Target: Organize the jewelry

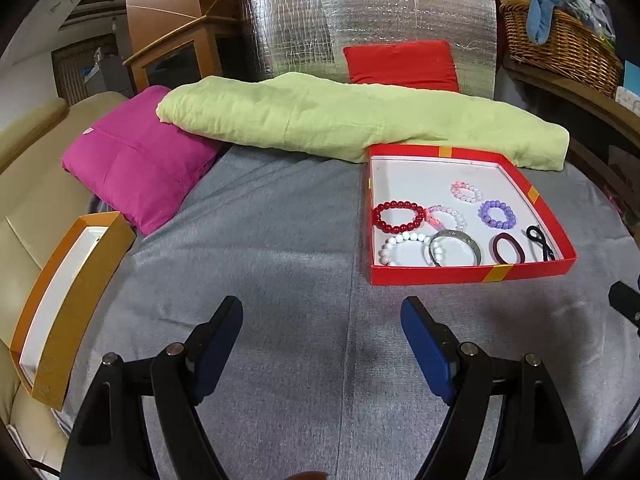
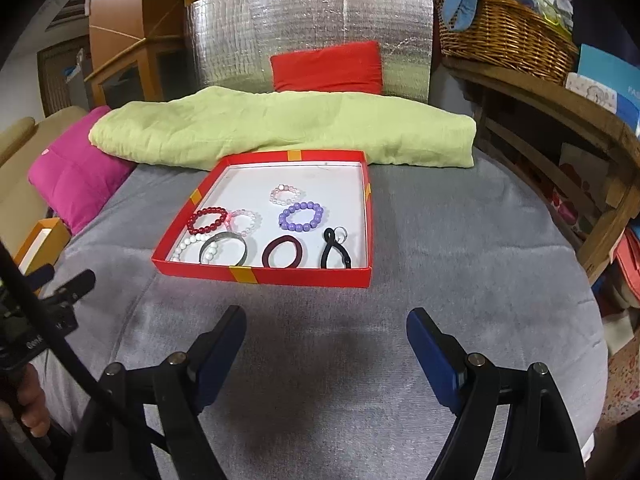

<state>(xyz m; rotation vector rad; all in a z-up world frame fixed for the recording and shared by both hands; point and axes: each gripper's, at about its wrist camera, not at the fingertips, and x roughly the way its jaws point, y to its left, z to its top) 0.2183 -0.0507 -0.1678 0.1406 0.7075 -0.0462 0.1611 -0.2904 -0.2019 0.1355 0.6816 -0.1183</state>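
Your left tool (image 1: 322, 322) is released, over the grey bed cover (image 1: 260, 240). The orange box (image 1: 68, 304) sits at the bed's left edge. The red box (image 2: 280, 276) with bracelets lies centrally. Your right tool (image 2: 326, 332) is released too.

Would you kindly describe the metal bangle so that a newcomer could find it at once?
Look at the grey bedspread and find the shallow red box lying on it. Along the box's near edge lies the metal bangle, overlapping the white bead bracelet. It is the only smooth, silvery band; its neighbours are beaded or fabric loops.
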